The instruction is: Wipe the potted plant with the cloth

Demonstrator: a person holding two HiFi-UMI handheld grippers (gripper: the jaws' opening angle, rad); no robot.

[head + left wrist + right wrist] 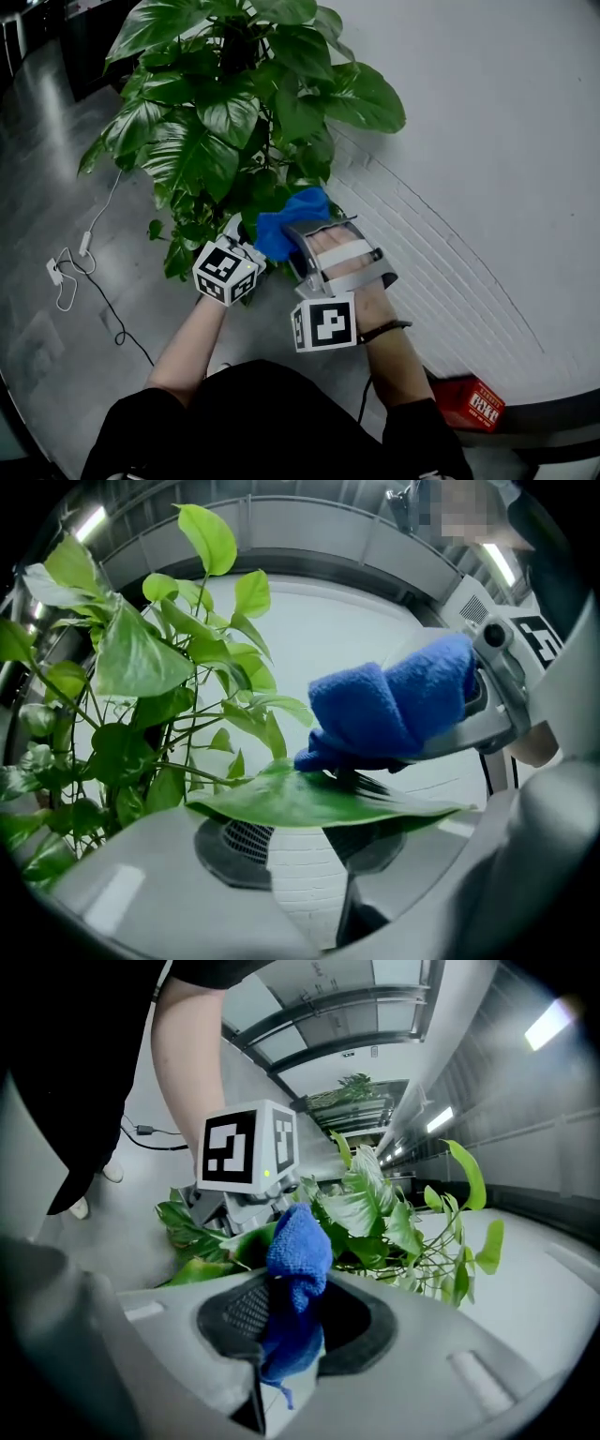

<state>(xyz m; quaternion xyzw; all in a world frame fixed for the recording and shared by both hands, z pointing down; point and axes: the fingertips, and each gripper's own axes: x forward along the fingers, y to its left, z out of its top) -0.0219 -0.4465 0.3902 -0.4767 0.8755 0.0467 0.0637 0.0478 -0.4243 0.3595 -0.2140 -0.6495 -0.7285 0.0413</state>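
You are working at the leafy green potted plant (225, 103). Your left gripper (305, 846) is keeping its jaws about half apart and gripping nothing, while one broad green leaf (300, 803) is lying flat across their tips. Your right gripper (286, 1330) is clamping the blue terry cloth (298, 1241) tight between nearly closed jaws, and the cloth is resting on that leaf's upper face.

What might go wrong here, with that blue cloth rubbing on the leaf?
1. The blue cloth in the right gripper sits on one leaf that merely rests across the left gripper's parted jaws. Too hard a push could crease or tear it.
2. That leaf hangs on a thin stalk. Dragging the cloth away from the plant might snap it off.
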